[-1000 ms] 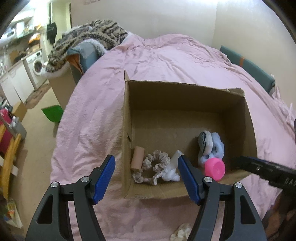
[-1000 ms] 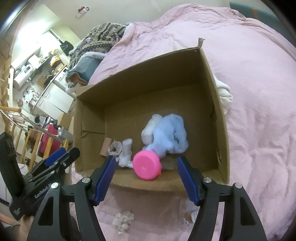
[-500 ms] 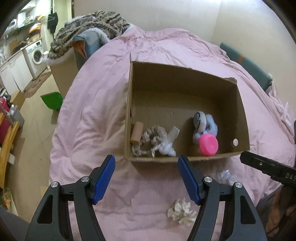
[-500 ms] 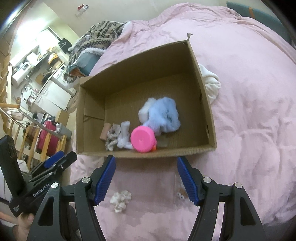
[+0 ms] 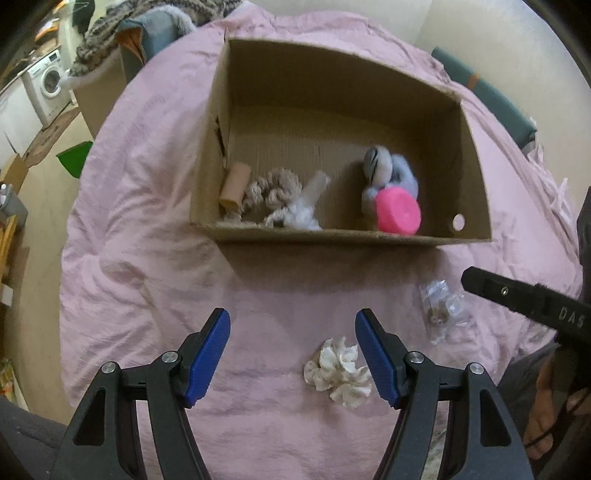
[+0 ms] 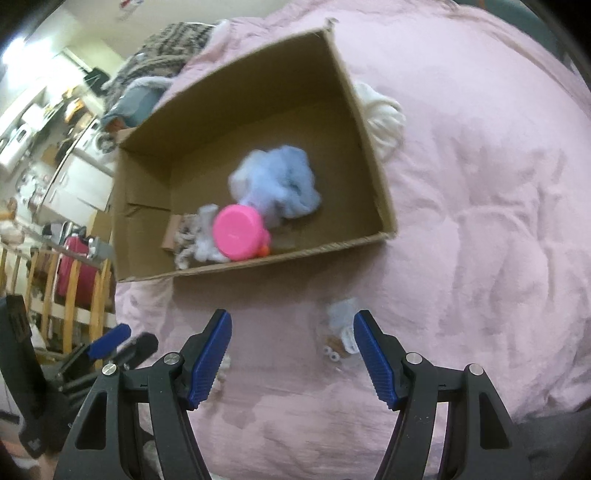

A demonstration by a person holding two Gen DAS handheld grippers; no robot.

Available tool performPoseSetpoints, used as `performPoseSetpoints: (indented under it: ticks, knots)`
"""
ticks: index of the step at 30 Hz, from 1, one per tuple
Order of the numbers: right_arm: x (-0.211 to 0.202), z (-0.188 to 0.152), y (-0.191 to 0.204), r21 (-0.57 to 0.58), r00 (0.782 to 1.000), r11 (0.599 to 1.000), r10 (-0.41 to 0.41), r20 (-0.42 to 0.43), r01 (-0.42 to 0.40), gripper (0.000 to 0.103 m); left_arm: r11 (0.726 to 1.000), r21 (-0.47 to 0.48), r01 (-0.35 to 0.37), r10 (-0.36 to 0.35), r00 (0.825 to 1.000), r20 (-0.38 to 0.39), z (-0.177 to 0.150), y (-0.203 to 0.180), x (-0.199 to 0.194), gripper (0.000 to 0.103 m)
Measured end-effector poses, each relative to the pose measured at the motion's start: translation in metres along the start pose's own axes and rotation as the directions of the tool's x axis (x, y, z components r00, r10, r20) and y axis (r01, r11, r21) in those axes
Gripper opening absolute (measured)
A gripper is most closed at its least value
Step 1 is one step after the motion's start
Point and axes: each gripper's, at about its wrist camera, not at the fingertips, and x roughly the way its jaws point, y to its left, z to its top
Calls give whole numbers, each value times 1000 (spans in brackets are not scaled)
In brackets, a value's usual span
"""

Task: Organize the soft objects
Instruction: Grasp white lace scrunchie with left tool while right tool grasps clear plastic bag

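Note:
An open cardboard box (image 5: 343, 236) (image 6: 373, 147) lies on the pink bedspread (image 5: 147, 258). Inside are a blue plush toy (image 5: 391, 173) (image 6: 280, 181), a pink round lid (image 5: 399, 216) (image 6: 236, 232), a beige scrunchie (image 5: 273, 188), white fluff (image 5: 303, 214) and a cardboard tube (image 5: 234, 184). A cream scrunchie (image 5: 338, 371) lies on the bed just inside my open left gripper's (image 5: 293, 356) right finger. A clear plastic bag (image 5: 443, 310) (image 6: 341, 332) lies by my open right gripper (image 6: 291, 356), near its right finger. Both grippers are empty.
A white cloth (image 6: 384, 114) lies against the box's right wall. A knitted blanket pile (image 5: 147, 22) sits at the bed's far left. A washing machine (image 5: 48, 88), a green bin (image 5: 75, 158) and a wooden rail (image 6: 74, 291) stand on the floor to the left.
Both grippers have drawn back from the box toward the near edge of the bed. The cream scrunchie and the plastic bag have come into view between and beside the fingers.

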Motion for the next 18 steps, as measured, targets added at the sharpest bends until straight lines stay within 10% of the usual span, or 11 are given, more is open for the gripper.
performPoseSetpoints:
  ticks: [13, 18]
  knots:
    - [20, -1, -19, 83, 996, 996, -38, -82, 45, 73, 991, 98, 87, -62, 971, -233, -25, -34, 56, 65]
    - [26, 0, -34, 155, 993, 988, -6, -117, 24, 73, 987, 154, 51, -15, 974, -225, -30, -41, 61, 29]
